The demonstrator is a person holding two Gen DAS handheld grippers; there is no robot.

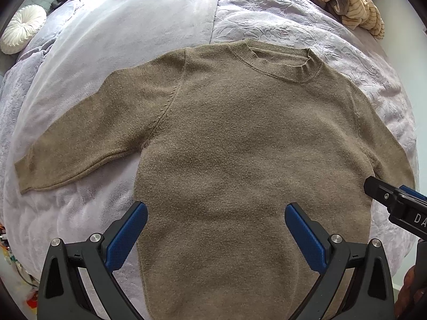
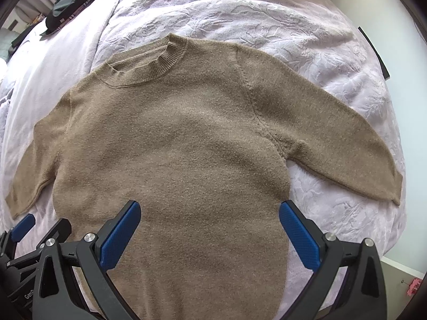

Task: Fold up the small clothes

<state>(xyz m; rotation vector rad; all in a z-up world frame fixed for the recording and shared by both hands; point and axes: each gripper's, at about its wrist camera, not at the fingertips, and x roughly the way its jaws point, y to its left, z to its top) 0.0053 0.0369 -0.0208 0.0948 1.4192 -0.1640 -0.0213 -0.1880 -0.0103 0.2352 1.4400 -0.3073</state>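
Brown knit sweater lies flat, front up, on the lilac bedspread; both sleeves are spread outward, ribbed collar at the far end from the grippers. Left gripper hangs over the sweater's lower body, jaws spread wide, blue pads holding nothing. Right gripper likewise over the lower body, nearer the sweater's right-hand sleeve, jaws wide apart and empty. Beyond the collar: striped beige clothes in a heap, dark garments, and off the left sleeve a round white cushion.
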